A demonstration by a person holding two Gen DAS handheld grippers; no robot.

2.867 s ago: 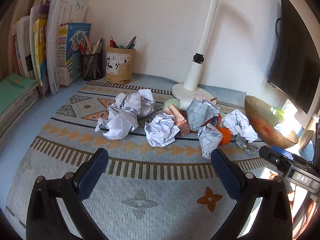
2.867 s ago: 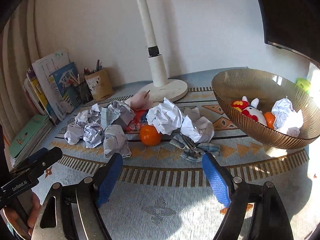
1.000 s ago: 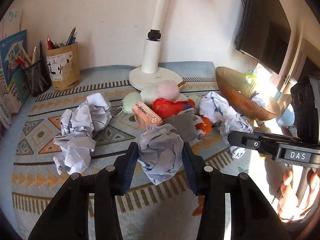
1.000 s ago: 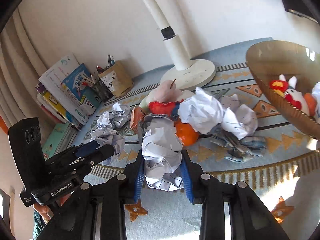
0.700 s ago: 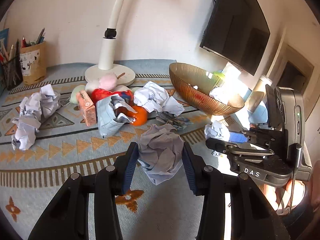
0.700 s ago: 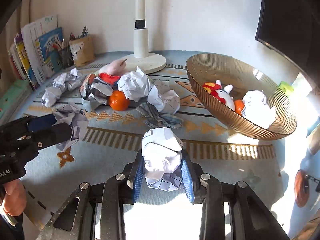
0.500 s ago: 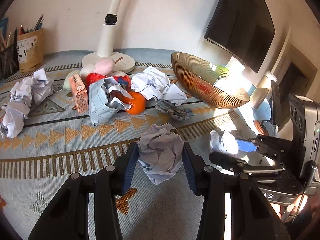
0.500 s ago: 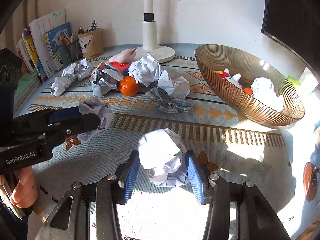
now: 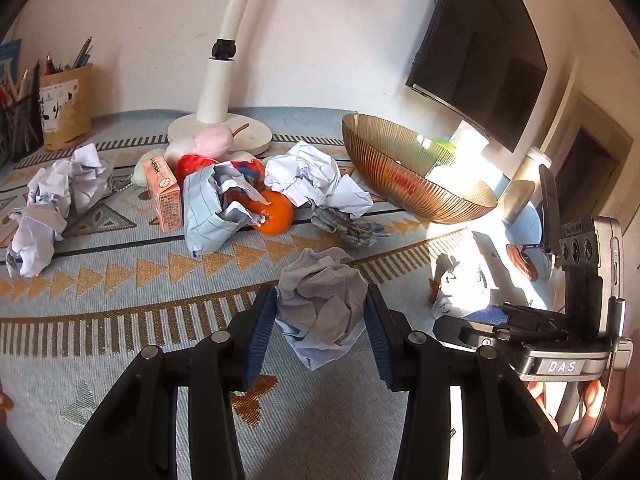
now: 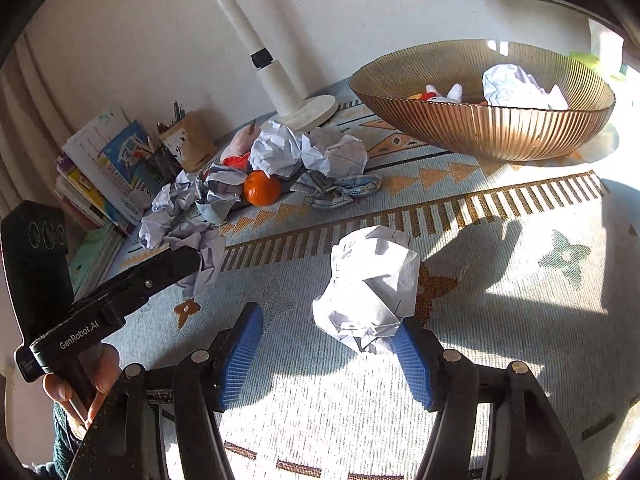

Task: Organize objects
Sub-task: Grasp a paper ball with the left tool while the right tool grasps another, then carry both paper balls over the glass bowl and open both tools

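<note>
My left gripper [image 9: 320, 332] is shut on a crumpled grey-blue paper ball [image 9: 322, 308] and holds it above the patterned mat. My right gripper [image 10: 326, 356] is open; a crumpled white paper ball [image 10: 370, 288] lies on the mat just ahead of it, against the right finger and apart from the left finger. That white ball also shows in the left wrist view [image 9: 450, 284], in glare. A pile with more paper balls [image 9: 316, 178], an orange [image 9: 274, 212] and a pink carton [image 9: 164, 192] sits further back.
A ribbed amber bowl [image 10: 488, 120] holds a paper ball and toys at the right. A white lamp base [image 9: 220, 136] stands behind the pile. A pen holder [image 9: 64, 108] and books [image 10: 104, 172] are at the left. A dark monitor [image 9: 476, 56] hangs at the right.
My right gripper has opened and let go of the white paper ball, which now lies on the mat. My left gripper still holds its paper ball and has shifted only a little.
</note>
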